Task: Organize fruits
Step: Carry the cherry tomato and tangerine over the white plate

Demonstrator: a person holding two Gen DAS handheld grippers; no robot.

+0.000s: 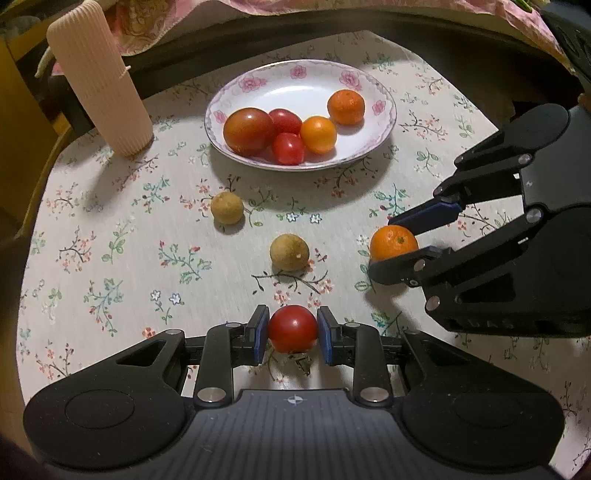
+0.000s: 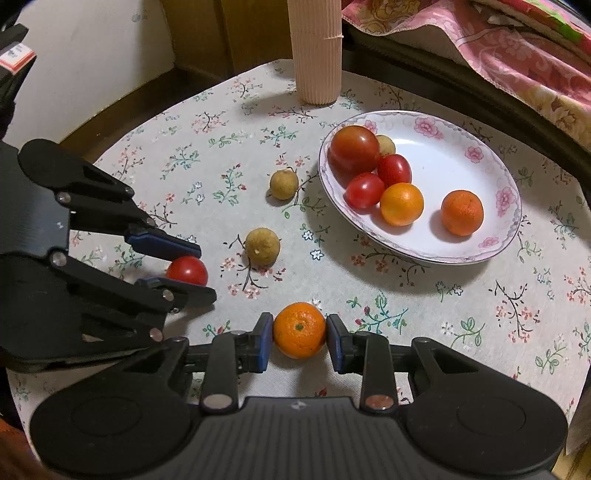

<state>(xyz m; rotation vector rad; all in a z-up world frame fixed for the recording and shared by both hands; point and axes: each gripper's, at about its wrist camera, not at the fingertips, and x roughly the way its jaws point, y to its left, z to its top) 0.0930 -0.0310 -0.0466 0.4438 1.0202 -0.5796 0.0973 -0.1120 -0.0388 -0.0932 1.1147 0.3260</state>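
1. Fruits nearest first: red tomato (image 1: 292, 328) pinched between the blue pads of the left gripper (image 1: 292, 334), low over the floral tablecloth (image 1: 110, 240); same tomato seen side-on from the right wrist (image 2: 186, 270), fingers above and below it.
2. Small orange mandarin (image 2: 299, 329) clamped between the pads of the right gripper (image 2: 300, 341), green stem end facing the camera; from the left wrist, same mandarin (image 1: 393, 242) squeezed by the right gripper (image 1: 397, 245) reaching in from the right, tilted down toward the cloth; whether either fruit touches the cloth, cannot tell.
3. Both grippers narrowed only as far as the fruit allows, set side by side, well short of the plate.
4. Further out on the cloth: two brownish round fruits, nearer one (image 1: 289, 253) and farther one (image 1: 226, 207), apart from each other, between grippers and plate.
5. Beyond those: white plate with pink flower rim (image 1: 362, 79), holding a large reddish tomato (image 1: 248, 131), two small red tomatoes (image 1: 288, 147), a yellow-orange fruit (image 1: 318, 134) and another mandarin (image 1: 346, 107); small brownish fruit (image 2: 386, 144) tucked behind the large tomato, visible from the right wrist only.
6. Farthest: ribbed pale pink cylinder (image 1: 98, 77) upright at the left back of the table; pink patterned fabric (image 1: 147, 22) behind.
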